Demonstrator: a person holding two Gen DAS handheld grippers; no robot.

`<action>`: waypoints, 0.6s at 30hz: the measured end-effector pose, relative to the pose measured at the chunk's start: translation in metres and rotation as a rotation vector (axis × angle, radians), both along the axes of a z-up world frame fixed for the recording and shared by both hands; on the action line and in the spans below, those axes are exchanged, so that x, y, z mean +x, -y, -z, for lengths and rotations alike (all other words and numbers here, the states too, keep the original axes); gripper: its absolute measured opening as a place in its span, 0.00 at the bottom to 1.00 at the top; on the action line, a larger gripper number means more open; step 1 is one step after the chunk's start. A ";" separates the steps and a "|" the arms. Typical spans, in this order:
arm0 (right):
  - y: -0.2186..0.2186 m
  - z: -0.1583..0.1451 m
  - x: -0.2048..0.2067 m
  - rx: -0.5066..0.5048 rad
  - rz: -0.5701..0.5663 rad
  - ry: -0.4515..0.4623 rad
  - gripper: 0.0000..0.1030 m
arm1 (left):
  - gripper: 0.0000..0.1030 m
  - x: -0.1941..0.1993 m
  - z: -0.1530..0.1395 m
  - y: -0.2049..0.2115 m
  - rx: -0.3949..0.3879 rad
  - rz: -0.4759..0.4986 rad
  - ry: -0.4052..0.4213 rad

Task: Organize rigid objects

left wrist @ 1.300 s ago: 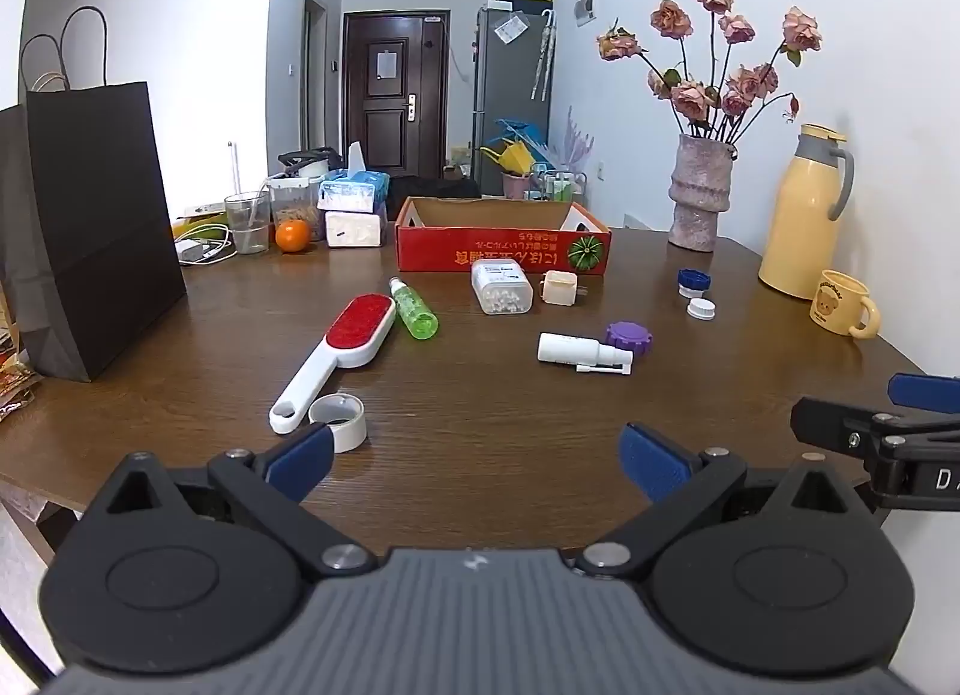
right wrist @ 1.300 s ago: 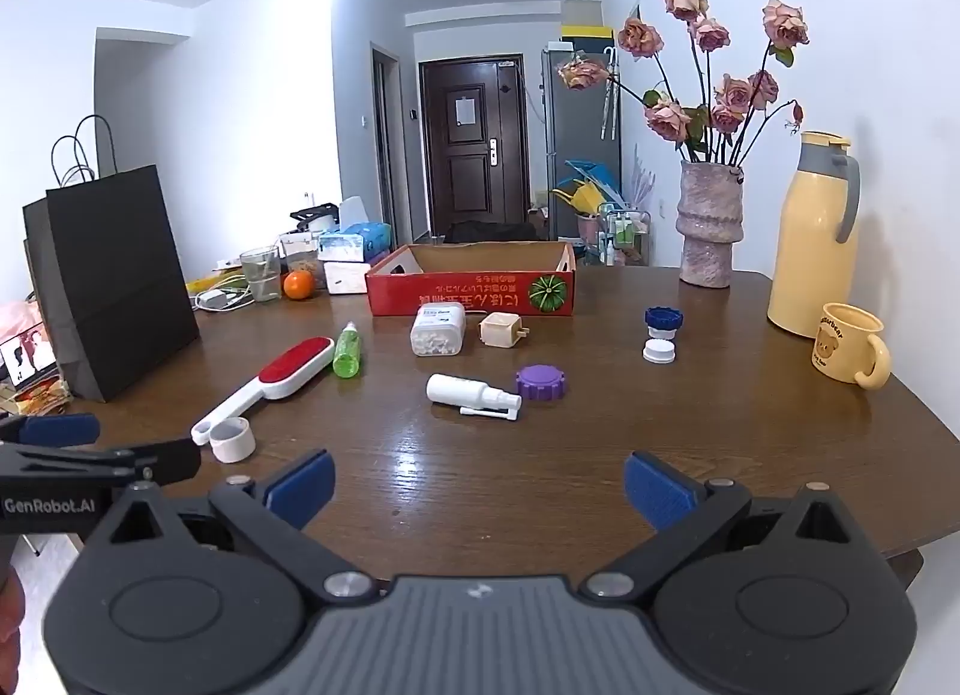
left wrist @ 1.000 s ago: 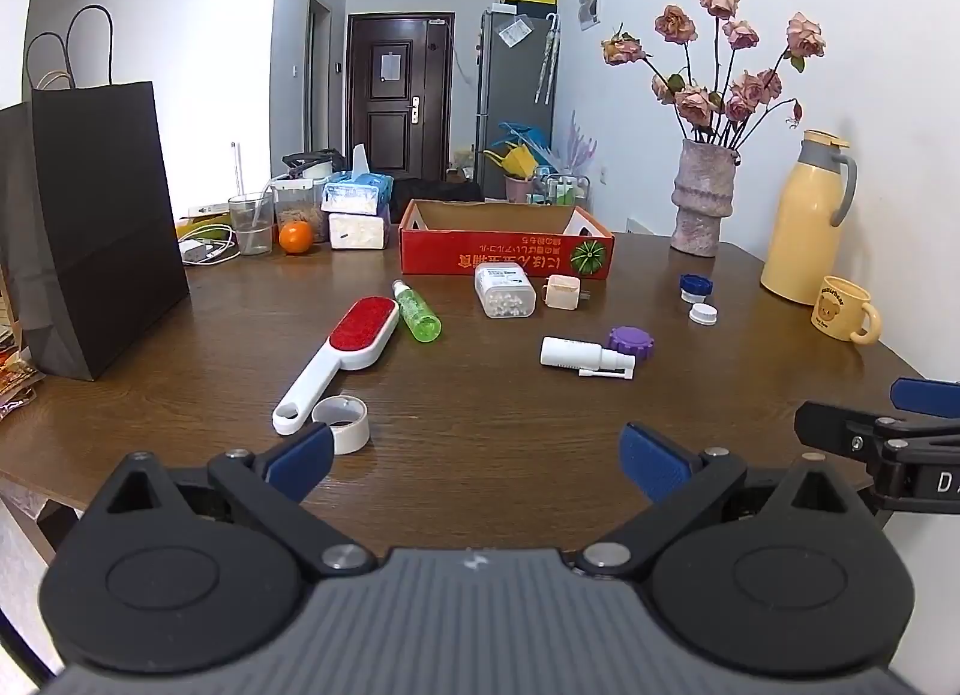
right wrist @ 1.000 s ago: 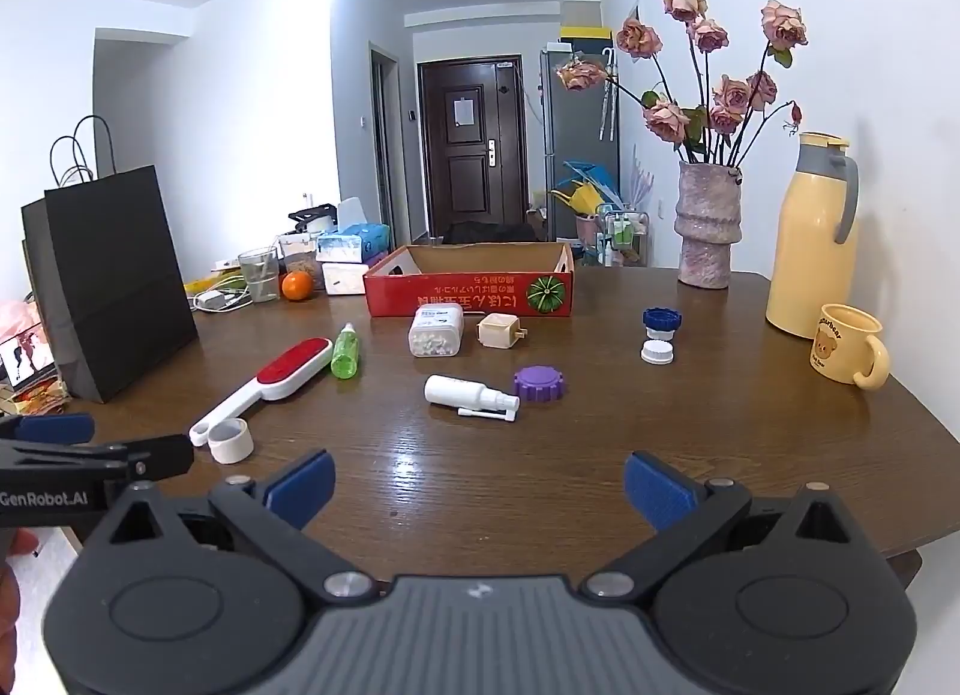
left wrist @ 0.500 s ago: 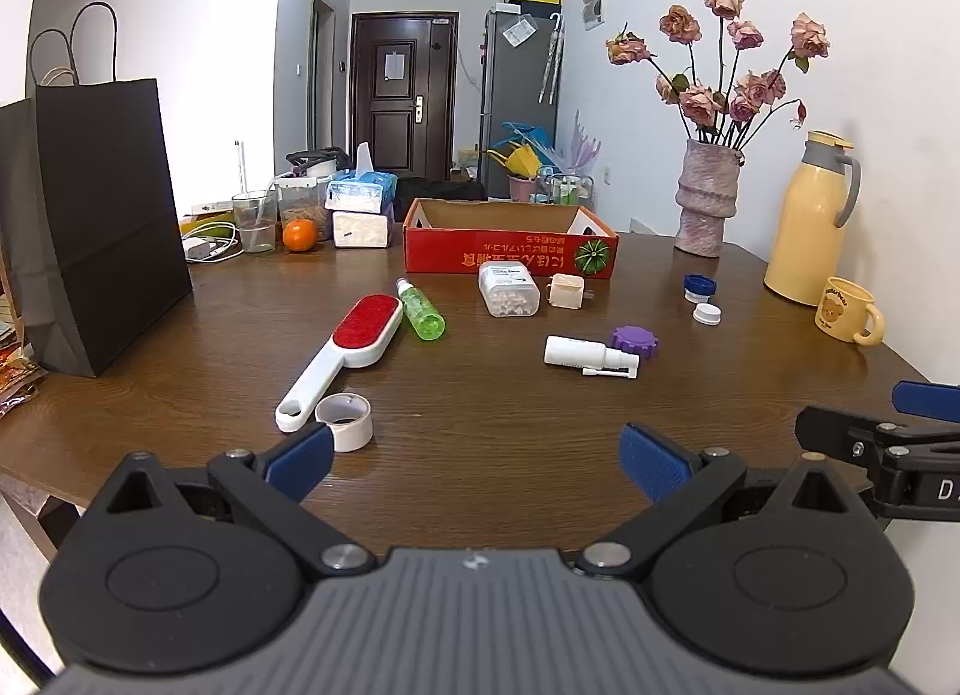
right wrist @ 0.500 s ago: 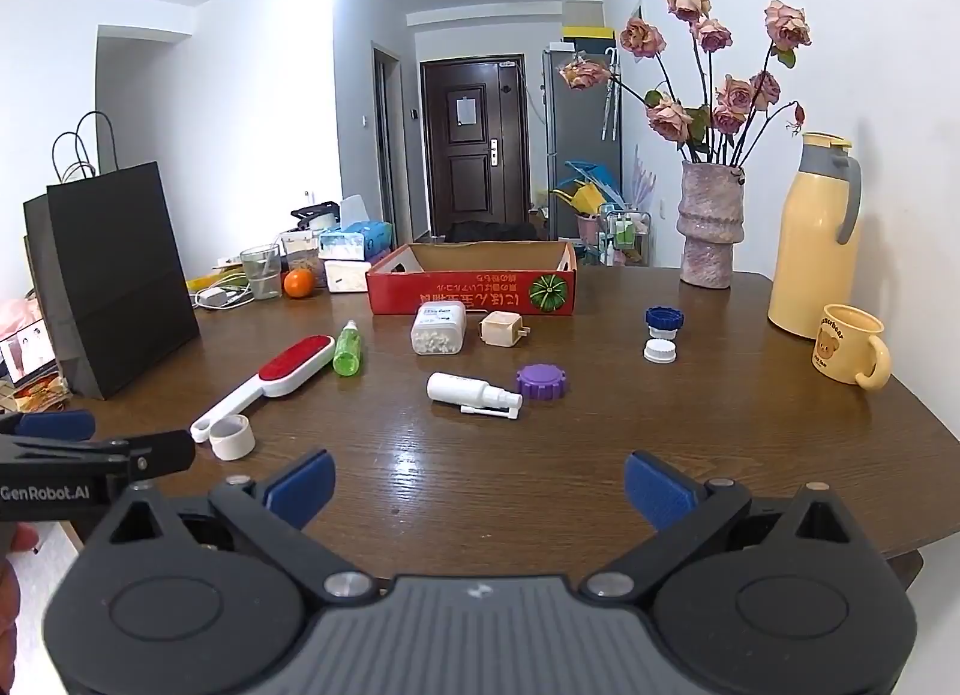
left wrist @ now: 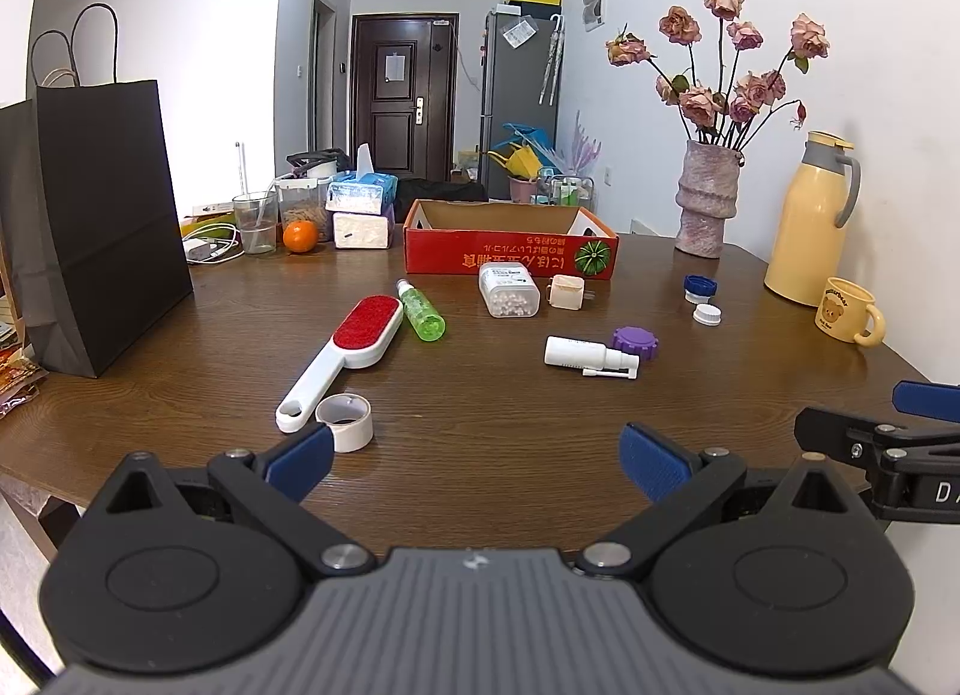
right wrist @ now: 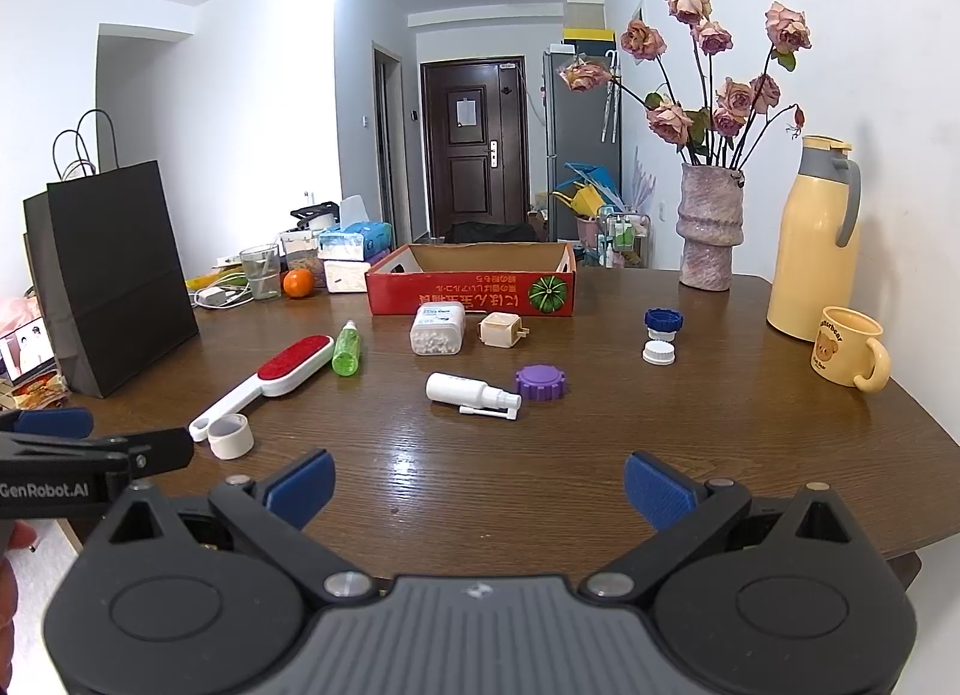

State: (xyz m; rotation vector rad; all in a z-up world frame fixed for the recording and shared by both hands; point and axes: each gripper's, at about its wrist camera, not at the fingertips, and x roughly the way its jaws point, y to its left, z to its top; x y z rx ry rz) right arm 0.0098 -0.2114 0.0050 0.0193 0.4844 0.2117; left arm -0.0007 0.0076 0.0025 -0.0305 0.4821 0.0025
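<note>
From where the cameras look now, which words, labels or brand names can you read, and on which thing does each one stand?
"GenRobot.AI": on the side of the left tongs, seen from the right wrist.
"D": first letter of a cut-off marking on the right tongs, seen from the left wrist.
Red cardboard box: a row of yellow characters, upside down, unreadable.
Yellow mug: small arched print above a bear, too blurred.
Pill bottle: label too small.

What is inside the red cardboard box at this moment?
Only bare brown inner walls of the red cardboard box show. Its front wall hides the floor, so any contents cannot be seen.
</note>
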 end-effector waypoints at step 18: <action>0.000 -0.001 -0.001 -0.001 0.000 0.001 1.00 | 1.00 -0.001 0.000 0.001 -0.001 -0.002 0.002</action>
